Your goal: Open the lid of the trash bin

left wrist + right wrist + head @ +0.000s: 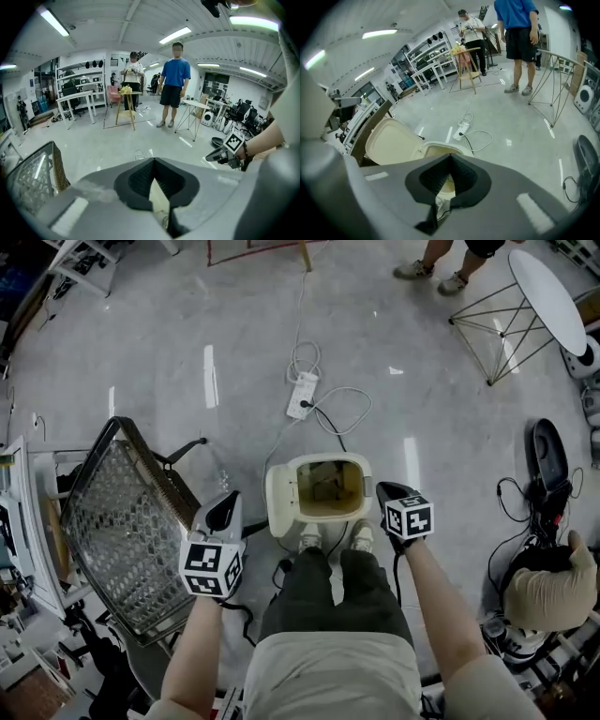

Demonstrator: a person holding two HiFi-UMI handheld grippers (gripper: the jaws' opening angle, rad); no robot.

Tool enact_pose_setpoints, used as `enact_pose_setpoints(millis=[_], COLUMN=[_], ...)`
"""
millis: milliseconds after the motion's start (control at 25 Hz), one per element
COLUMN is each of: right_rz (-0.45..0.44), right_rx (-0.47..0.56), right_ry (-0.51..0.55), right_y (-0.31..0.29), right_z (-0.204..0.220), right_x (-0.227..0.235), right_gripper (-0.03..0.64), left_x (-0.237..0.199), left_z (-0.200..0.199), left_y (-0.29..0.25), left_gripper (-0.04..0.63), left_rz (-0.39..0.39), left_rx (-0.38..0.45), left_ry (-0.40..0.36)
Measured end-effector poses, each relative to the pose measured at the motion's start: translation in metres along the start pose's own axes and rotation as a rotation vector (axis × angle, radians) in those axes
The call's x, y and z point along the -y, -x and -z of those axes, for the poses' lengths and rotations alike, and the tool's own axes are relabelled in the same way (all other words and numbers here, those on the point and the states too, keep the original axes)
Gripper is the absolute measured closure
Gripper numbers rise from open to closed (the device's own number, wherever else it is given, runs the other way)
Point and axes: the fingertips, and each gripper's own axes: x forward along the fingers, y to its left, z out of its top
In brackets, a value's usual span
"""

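Observation:
The cream trash bin [363, 486] stands on the floor right in front of my shoes [335, 539], with its lid [275, 499] swung up at its left side and the inside showing. My left gripper [224, 509] hangs just left of the lid, shut and holding nothing. At the bin's right rim my right gripper [390, 491] is shut and holds nothing either. In the right gripper view the raised lid [390, 142] and the bin's rim [440, 149] lie just beyond the shut gripper [450, 156]. The left gripper [153, 160] points over the floor, and the right gripper [219, 155] shows at its right.
A tilted wire-mesh rack [122, 521] stands close on the left. A power strip [302, 395] with cables lies on the floor beyond the bin. A white table on wire legs [548, 296] and a person in a blue shirt [174, 79] stand farther off. Cables and gear [548, 521] crowd the right.

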Motion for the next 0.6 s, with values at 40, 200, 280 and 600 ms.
enact_pose_setpoints(millis=[40, 200, 280, 600], right_rz=[-0.002, -0.007, -0.011, -0.041], right_rx=[0.020, 0.132, 0.207, 0.442], right_ry=[0.004, 0.025, 0.042, 0.135], right_y=[0.015, 0.077, 0.109, 0.245], right_z=[-0.009, -0.051, -0.076, -0.147], right_x=[-0.008, -0.039, -0.054, -0.113], right_gripper=[0.614, 0.614, 0.614, 0.614], left_x=[0.003, 0.009, 0.009, 0.033], left_z=[-0.008, -0.046, -0.070, -0.158], left_y=[0.008, 0.042, 0.058, 0.130], left_gripper=[0.594, 0.594, 0.594, 0.594], left_rz=[0.004, 0.016, 0.019, 0.007], left_rx=[0.010, 0.077, 0.126, 0.291], left_ry=[-0.006, -0.044, -0.068, -0.169])
